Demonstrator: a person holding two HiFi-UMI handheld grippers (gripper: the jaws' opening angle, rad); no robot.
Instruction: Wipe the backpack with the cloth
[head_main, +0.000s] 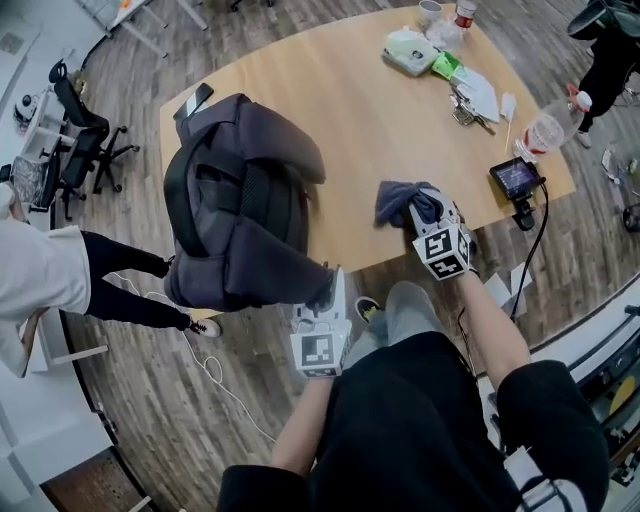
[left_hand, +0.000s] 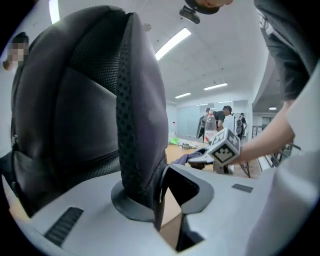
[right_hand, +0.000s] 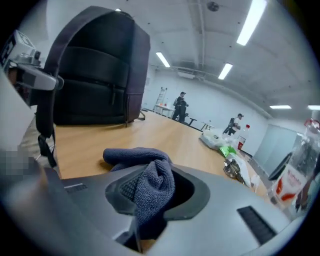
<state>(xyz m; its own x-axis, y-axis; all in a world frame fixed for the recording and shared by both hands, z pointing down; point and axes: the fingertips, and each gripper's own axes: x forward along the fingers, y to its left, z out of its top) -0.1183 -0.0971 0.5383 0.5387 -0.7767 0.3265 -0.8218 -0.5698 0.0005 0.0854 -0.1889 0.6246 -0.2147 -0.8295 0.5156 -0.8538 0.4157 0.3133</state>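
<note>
A dark grey backpack (head_main: 240, 200) stands on the near-left corner of the wooden table (head_main: 380, 120), its lower part hanging past the front edge. My left gripper (head_main: 326, 296) is shut on the backpack's lower right edge; in the left gripper view the padded mesh edge of the backpack (left_hand: 135, 130) is pinched in the left gripper (left_hand: 161, 197). My right gripper (head_main: 428, 216) is shut on a dark blue cloth (head_main: 398, 202) lying on the table to the right of the pack. In the right gripper view the cloth (right_hand: 150, 182) bunches in the right gripper (right_hand: 149, 212), with the backpack (right_hand: 95, 70) upright at far left.
A small screen on a stand (head_main: 515, 178) and a plastic bottle (head_main: 548, 128) sit at the table's right edge. Packets and tools (head_main: 440, 60) lie at the far right. Office chairs (head_main: 80, 140) and a person (head_main: 60, 270) are on the left, and a white cable (head_main: 225, 385) runs over the floor.
</note>
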